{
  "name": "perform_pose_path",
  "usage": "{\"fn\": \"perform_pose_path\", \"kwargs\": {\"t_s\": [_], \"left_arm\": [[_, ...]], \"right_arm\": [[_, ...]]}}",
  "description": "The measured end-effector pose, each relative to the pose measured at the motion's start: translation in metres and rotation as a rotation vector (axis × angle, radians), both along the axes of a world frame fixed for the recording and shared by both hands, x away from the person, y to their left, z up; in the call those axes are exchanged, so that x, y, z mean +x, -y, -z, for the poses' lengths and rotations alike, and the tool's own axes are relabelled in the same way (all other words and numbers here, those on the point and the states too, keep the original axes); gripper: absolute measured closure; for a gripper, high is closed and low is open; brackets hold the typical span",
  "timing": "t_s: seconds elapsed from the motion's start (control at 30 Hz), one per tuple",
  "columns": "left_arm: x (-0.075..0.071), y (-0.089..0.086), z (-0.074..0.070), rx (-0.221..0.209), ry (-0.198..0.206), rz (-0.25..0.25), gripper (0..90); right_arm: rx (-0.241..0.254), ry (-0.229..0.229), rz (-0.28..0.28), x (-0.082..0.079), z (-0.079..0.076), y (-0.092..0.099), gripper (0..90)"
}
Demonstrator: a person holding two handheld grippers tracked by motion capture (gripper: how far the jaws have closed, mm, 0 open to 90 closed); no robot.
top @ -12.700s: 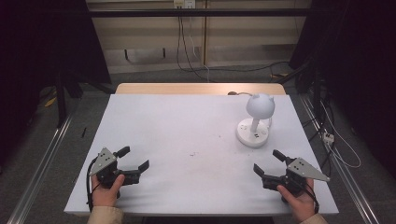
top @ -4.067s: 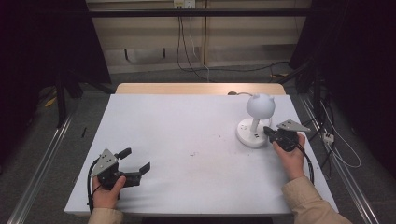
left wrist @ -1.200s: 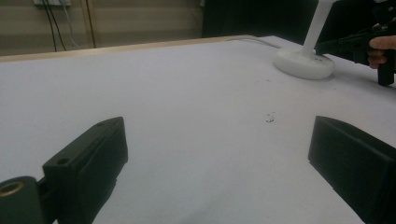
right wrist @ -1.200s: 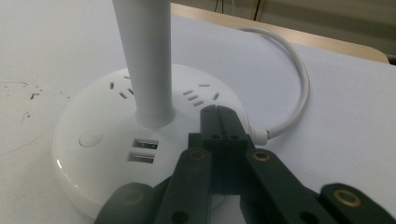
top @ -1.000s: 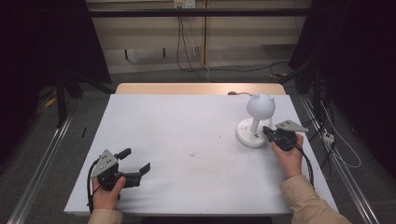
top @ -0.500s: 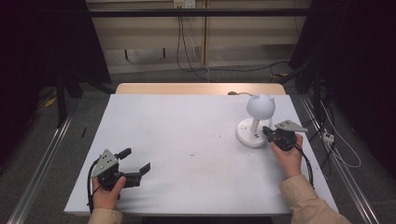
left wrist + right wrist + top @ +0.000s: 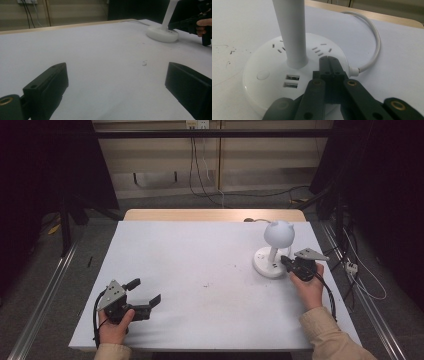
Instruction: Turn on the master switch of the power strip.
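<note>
At the near left corner of the white surface (image 7: 200,270), the left gripper (image 7: 148,293) rests low in the person's left hand (image 7: 114,325), its jaws spread wide with nothing between them. In the left gripper view the two black jaws stand well apart over bare white surface, with a few small dark specks (image 7: 144,63) on the sheet ahead of them.

Moving right across the surface, the middle stretch carries only those faint specks (image 7: 206,285).

Toward the far right stands a white desk lamp (image 7: 274,251): a round flat base (image 7: 266,264), an upright white stem (image 7: 292,32) and a rounded head (image 7: 279,234) with two small ear-like bumps on top. The base has socket slots on its upper face, a round button (image 7: 262,74) and two USB ports (image 7: 292,81) at the foot of the stem. A white cord (image 7: 372,40) leaves the base and curves away toward the far edge of the surface.

Just right of the lamp, the right gripper (image 7: 287,261) is held by the right hand (image 7: 309,287), a beige sleeve (image 7: 330,337) behind it. Its jaws are clenched together, empty, and in the right gripper view their joined tips (image 7: 329,62) sit over the top of the base, close beside the stem and near where the cord comes out. Whether the tips actually press on the base I cannot tell.
</note>
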State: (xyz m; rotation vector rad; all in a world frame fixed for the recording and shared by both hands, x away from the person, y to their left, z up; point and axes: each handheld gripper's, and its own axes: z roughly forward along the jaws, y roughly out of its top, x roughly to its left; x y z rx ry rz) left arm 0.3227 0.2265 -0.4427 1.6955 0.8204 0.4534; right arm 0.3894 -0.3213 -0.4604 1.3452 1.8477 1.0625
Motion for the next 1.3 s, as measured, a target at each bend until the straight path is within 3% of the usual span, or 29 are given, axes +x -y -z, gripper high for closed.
{"fn": "perform_pose_path", "kwargs": {"t_s": [0.07, 0.33, 0.53, 1.0, 1.3], "left_arm": [[0.0, 0.0001, -0.0005, -0.005, 0.001, -0.004, 4.5], [0.0, -0.0002, -0.0001, -0.004, 0.001, -0.001, 4.5], [-0.0011, -0.0005, -0.0012, -0.003, 0.004, -0.003, 4.5], [-0.0008, -0.0025, -0.0007, -0.009, 0.002, -0.005, 4.5], [0.0002, -0.0015, -0.0012, -0.011, 0.002, -0.002, 4.5]], "right_arm": [[0.024, 0.0, 0.003, -0.0009, 0.0003, 0.0008, 90.0], [0.033, 0.007, 0.004, -0.0024, -0.0035, 0.0015, 90.0], [0.009, 0.02, -0.002, -0.0037, -0.0034, 0.0007, 89.6], [0.082, 0.006, 0.0, -0.0072, -0.0051, 0.0008, 68.5], [0.097, -0.002, 0.02, -0.0102, -0.0068, 0.0029, 38.1]]}}
